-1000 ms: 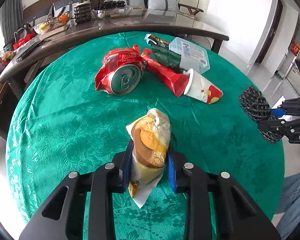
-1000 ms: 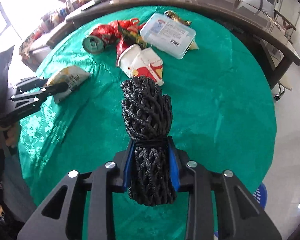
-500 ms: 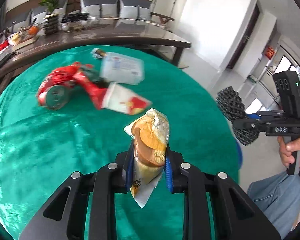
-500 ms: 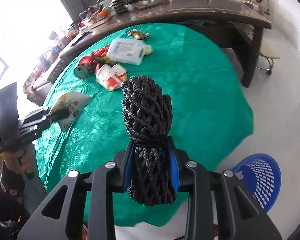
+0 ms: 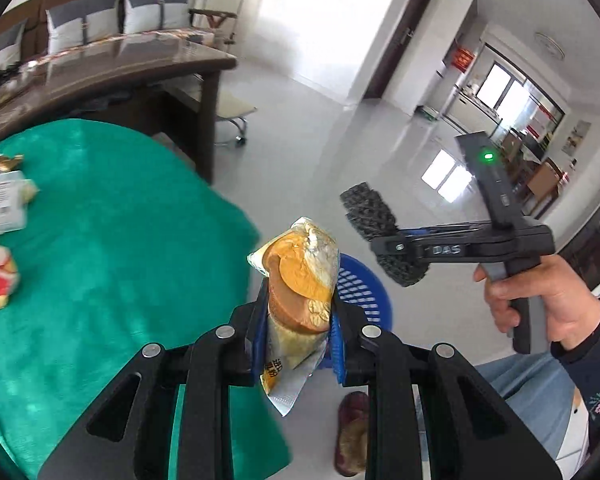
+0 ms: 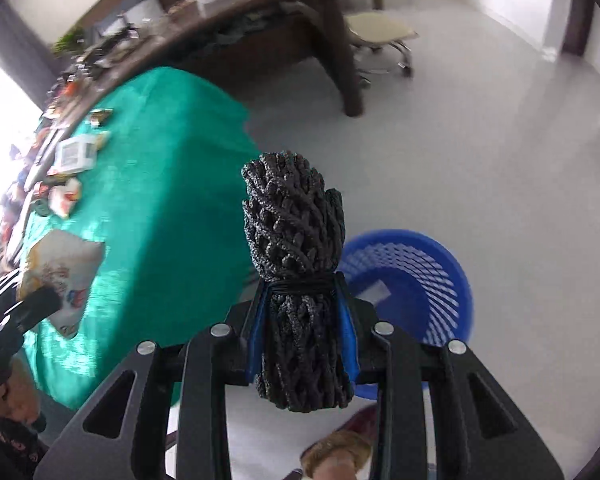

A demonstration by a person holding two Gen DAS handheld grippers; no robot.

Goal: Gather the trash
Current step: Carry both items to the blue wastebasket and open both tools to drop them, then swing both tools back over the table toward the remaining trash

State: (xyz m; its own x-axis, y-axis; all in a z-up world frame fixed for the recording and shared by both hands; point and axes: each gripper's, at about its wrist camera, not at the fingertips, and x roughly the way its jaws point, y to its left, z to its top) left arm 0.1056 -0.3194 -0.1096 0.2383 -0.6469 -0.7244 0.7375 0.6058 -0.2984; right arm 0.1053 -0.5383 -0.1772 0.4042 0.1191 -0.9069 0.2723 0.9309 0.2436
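From your left wrist, your left gripper (image 5: 299,344) is clamped on the snack packet (image 5: 300,292), held past the green table's (image 5: 112,248) edge, with the blue basket (image 5: 360,292) partly hidden behind it and a slipper (image 5: 352,436) on the floor below. From your right wrist, your right gripper (image 6: 302,340) pinches the black mesh bundle (image 6: 296,264) beside the basket's (image 6: 428,280) rim; the bundle covers the near rim.

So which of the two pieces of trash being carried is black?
The rolled mesh bundle in the right tongs. The other piece, in the left tongs, is a yellow and orange snack wrapper.
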